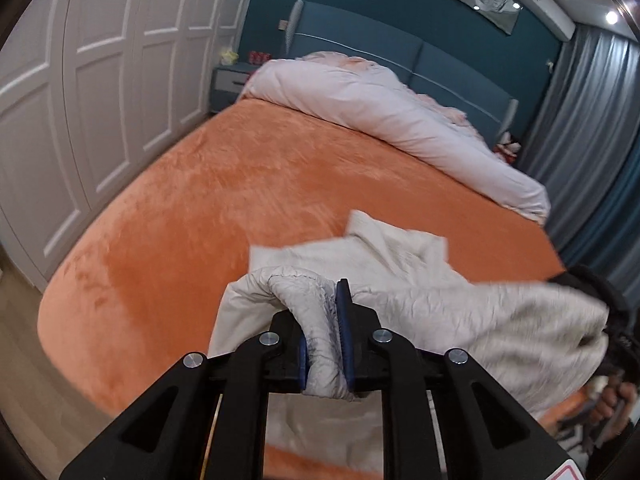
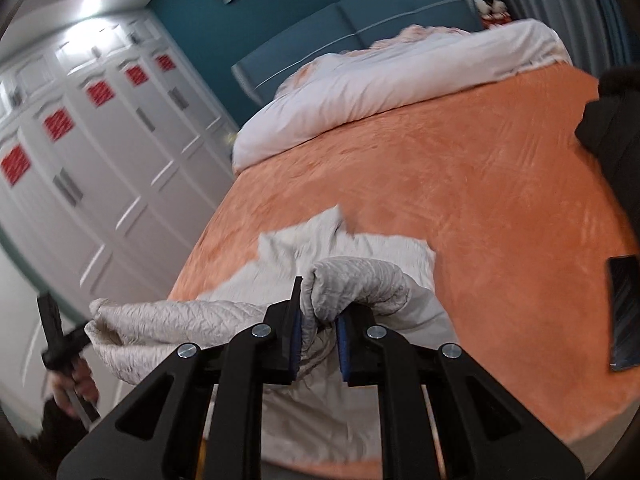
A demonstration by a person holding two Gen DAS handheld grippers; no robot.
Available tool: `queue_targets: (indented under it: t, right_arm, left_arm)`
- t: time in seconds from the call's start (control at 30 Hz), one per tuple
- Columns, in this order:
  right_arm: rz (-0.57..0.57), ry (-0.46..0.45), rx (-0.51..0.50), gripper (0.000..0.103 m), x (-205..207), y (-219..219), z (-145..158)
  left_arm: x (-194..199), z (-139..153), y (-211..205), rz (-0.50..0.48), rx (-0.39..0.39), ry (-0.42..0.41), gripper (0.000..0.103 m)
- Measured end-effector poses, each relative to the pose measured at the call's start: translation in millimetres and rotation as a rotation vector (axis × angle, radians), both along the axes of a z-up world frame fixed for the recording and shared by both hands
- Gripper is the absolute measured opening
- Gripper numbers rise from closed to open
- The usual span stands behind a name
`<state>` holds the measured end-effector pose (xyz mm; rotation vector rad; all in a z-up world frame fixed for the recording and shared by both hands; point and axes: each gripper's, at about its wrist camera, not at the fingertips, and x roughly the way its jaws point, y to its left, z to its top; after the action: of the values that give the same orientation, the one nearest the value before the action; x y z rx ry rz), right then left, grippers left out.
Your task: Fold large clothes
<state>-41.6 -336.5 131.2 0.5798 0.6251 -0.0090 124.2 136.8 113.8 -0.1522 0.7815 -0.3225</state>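
A cream quilted garment (image 1: 480, 312) hangs stretched between both grippers above the near edge of the bed, and its far part lies crumpled on the orange blanket (image 1: 240, 184). My left gripper (image 1: 320, 314) is shut on a bunched fold of it, with fabric bulging between and over the blue pads. In the right wrist view my right gripper (image 2: 322, 304) is shut on another thick fold of the garment (image 2: 160, 320). Each view catches the other gripper at its edge with a hand on the handle: the right one (image 1: 616, 344), the left one (image 2: 60, 340).
A white duvet (image 1: 380, 112) is piled along the blue headboard (image 1: 360, 36). White wardrobe doors (image 1: 100, 100) line the left side, and grey curtains (image 1: 592, 120) hang on the right. Dark clothing (image 2: 608, 128) and a flat black object (image 2: 624, 312) lie on the blanket's (image 2: 480, 200) right side.
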Motion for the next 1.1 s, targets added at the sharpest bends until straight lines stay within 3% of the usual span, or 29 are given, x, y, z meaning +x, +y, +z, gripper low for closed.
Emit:
queue_targets:
  t: [0.17, 0.33, 0.43, 0.57, 0.73, 0.77, 0.8, 0.83, 0.87, 0.93, 1.1]
  right_arm:
    - [-0.056, 0.011, 0.021, 0.020, 43, -9, -27]
    - [-0.110, -0.028, 0.114, 0.033, 66, -24, -38]
    - [-0.125, -0.059, 0.115, 0.036, 71, -29, -33]
    - [-0.153, -0.086, 0.079, 0.040, 68, -36, -24]
    - [-0.128, -0.063, 0.014, 0.040, 67, -31, -21]
    - [-0.123, -0.047, -0.007, 0.040, 69, -28, -24]
    - [-0.120, -0.033, -0.019, 0.040, 69, -27, -27]
    - [-0.115, -0.020, -0.032, 0.040, 70, -25, -30]
    - [-0.109, -0.011, -0.041, 0.040, 71, -23, -33]
    - [-0.100, 0.010, -0.057, 0.040, 73, -18, -40]
    - [-0.071, 0.033, -0.096, 0.039, 93, 6, -49]
  left_arm:
    - [52, -32, -22, 0.041, 0.077, 0.029, 0.016]
    - [93, -52, -24, 0.086, 0.054, 0.118, 0.018]
    - [108, -48, -14, 0.098, 0.007, 0.141, 0.018]
    - [115, -28, 7, 0.099, -0.027, 0.110, 0.018]
    - [121, -18, 20, 0.062, 0.035, 0.110, 0.019]
    - [120, -15, 21, 0.052, 0.085, 0.093, 0.019]
    - [118, -10, 23, 0.090, 0.176, 0.045, 0.027]
    - [114, -2, 25, 0.155, 0.299, -0.035, 0.049]
    - [108, 10, 32, 0.225, 0.394, -0.145, 0.058]
    - [101, 24, 40, 0.236, 0.391, -0.210, 0.063]
    - [93, 28, 13, 0.161, 0.292, -0.204, 0.068]
